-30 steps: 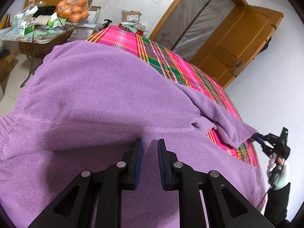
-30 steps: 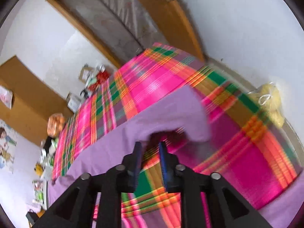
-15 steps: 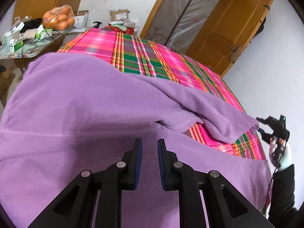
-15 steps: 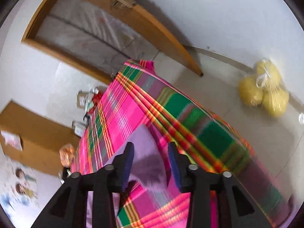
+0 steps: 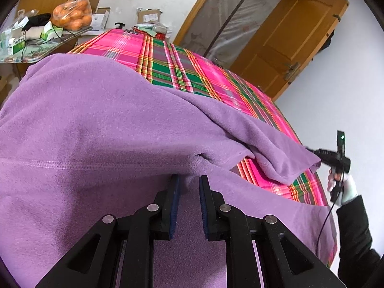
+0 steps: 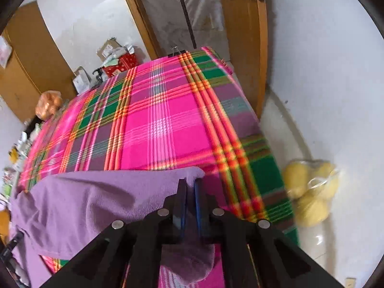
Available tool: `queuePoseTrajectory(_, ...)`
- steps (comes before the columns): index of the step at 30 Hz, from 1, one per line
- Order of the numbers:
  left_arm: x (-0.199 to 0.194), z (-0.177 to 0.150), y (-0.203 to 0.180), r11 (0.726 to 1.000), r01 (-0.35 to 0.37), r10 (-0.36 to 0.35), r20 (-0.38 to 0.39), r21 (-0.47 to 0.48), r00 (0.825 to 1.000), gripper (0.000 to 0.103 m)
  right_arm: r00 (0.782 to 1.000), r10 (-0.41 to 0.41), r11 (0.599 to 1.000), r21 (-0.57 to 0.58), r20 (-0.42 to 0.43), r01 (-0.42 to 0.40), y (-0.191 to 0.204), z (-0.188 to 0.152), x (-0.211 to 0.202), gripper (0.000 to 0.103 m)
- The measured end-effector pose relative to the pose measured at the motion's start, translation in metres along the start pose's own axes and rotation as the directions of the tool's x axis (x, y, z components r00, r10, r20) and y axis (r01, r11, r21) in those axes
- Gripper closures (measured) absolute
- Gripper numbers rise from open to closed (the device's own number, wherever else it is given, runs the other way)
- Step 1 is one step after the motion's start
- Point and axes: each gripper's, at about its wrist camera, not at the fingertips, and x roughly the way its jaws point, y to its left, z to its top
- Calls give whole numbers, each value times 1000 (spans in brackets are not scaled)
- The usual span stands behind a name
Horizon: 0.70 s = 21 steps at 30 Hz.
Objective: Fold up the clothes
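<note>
A purple fleece garment (image 5: 96, 124) lies across the table's pink and green plaid cloth (image 5: 192, 72). My left gripper (image 5: 188, 180) sits at the underarm, its jaws narrow, with a fold of fleece bunched between the tips. One sleeve (image 5: 276, 148) stretches right to my right gripper (image 5: 316, 154), held by a gloved hand (image 5: 345, 187). In the right wrist view the right gripper (image 6: 189, 182) is closing on the sleeve's end (image 6: 192, 174); fleece fills the slit between its pads. The rest of the sleeve (image 6: 108, 192) trails left over the plaid cloth (image 6: 156, 120).
A side table (image 5: 36, 48) with boxes and a bag of oranges (image 5: 72, 15) stands beyond the garment's left. Boxes (image 6: 115, 55) crowd the table's far end. A wooden door (image 5: 288, 43) stands open at the right. A bag of yellow fruit (image 6: 312, 187) lies on the floor.
The right gripper spread wide around the sleeve's end, rolled, then closed on it and drew the sleeve outward. The left gripper slid over the fleece to the underarm.
</note>
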Motion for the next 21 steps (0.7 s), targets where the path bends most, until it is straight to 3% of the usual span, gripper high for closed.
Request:
queuePoseTrajectory(2,0,0,0,1000,2,-2,0,0,1000,87,996,-56,998,-3,74,57,1,18,-13,98)
queuePoseTrajectory(6,-4,-3,3,1000,14,-14,1,-9,1000,87,948,-205,974,-40,241,221,12,47,-33,97)
queuePoseTrajectory(8,-5,-4,4,1000,18,-18,2,-11,1000,87,947,-219,971,-39,233,234,10,50,-29,84)
queuePoseTrajectory(10,-4,-3,4,1000,19,-19,1,-8,1000,87,959,-214,976,5,187,217,1,45,-22,79)
queuePoseTrajectory(14,-5,-4,4,1000,23,-23,-3,0,1000,87,987,-125,980,166,104,107,-32,19,-8,79)
queuePoseTrajectory(18,-5,-4,3,1000,23,-23,-5,5,1000,87,995,-61,961,275,76,38,-55,-7,-5,77)
queuePoseTrajectory(21,-4,-3,3,1000,22,-22,-6,6,1000,87,998,-13,958,287,59,-4,-61,-11,1,73)
